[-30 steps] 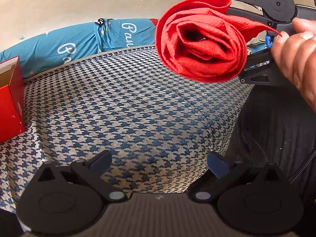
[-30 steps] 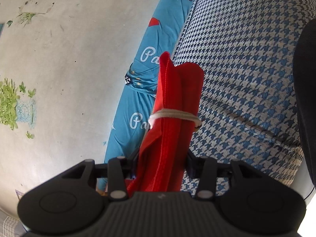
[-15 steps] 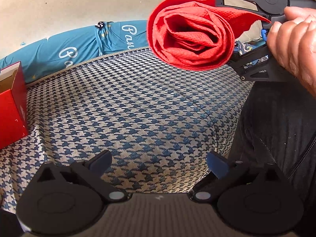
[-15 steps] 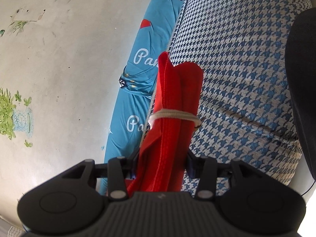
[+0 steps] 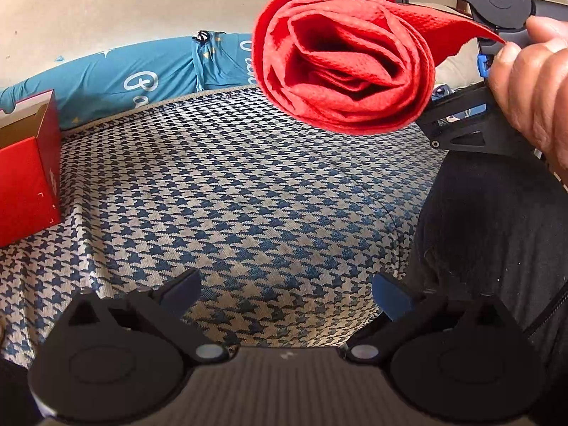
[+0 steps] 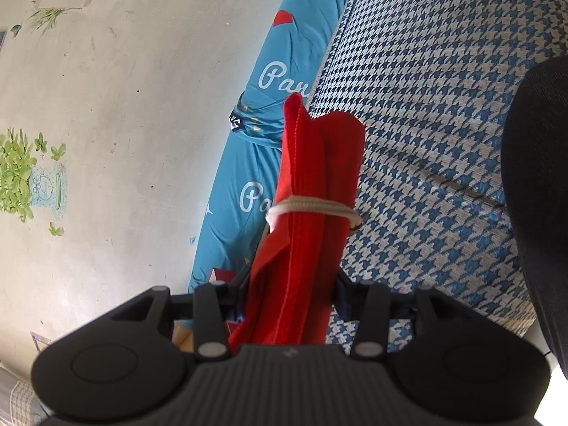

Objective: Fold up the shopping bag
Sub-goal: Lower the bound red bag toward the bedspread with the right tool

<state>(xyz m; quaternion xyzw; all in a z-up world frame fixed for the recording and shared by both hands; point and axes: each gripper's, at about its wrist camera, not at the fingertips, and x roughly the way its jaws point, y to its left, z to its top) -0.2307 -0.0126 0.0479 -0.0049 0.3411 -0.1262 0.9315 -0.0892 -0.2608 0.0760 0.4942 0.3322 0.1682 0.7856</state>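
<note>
Well, right tongs (image 6: 291, 284) clamp rolled red bag (image 6: 316, 191), pads hidden by cloth; left tongs (image 5: 284, 293) apart, empty.

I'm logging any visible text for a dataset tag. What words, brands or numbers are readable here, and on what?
"Pan", cut off by the checked cover: white script on the blue bedsheet.
"Pa", cut off by the red shopping bag: same script, lower on the sheet.
White marks on the red box: too small to read.
Small black-and-white mark on the sheet: unreadable.
</note>
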